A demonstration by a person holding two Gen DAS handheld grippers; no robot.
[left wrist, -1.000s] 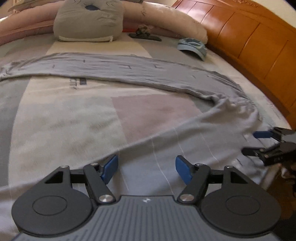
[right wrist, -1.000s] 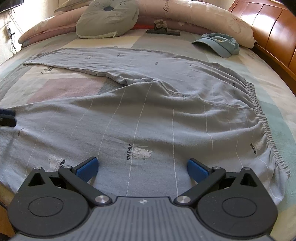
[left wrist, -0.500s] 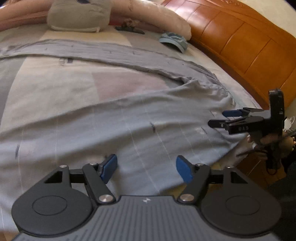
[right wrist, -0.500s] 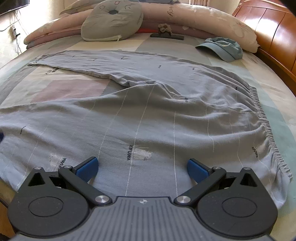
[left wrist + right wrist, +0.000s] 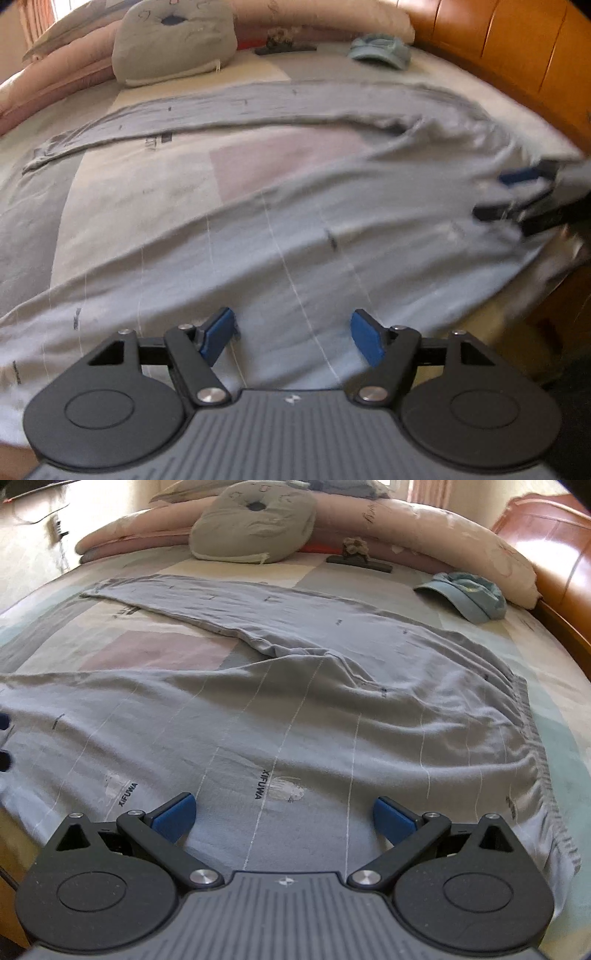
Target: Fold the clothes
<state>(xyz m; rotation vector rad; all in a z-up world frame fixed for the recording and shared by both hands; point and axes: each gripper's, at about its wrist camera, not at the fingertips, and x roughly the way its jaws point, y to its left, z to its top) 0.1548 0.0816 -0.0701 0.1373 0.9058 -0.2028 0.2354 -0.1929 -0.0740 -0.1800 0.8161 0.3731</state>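
Observation:
Grey trousers (image 5: 295, 221) lie spread on the bed, one leg stretched toward the pillows and the other along the near edge. My left gripper (image 5: 293, 338) hovers open over the near leg, nothing between its blue pads. My right gripper (image 5: 284, 814) stands open above the same trousers (image 5: 295, 720), near the printed logo, with the elastic waistband (image 5: 532, 738) off to its right. The right gripper (image 5: 517, 195) also shows blurred at the right edge of the left wrist view. The left gripper's fingertips (image 5: 3, 738) peek in at the left edge of the right wrist view.
A grey cushion (image 5: 255, 524) and long pink pillows (image 5: 424, 528) line the far side. A blue cap (image 5: 465, 594) and a small black object (image 5: 358, 563) lie beyond the trousers. An orange wooden bed frame (image 5: 517, 55) runs along the right. The mattress edge is right below both grippers.
The left gripper has shifted sideways along the near trouser leg and its view has swung and rolled. The right gripper has rolled a little in place. Both jaws stay apart.

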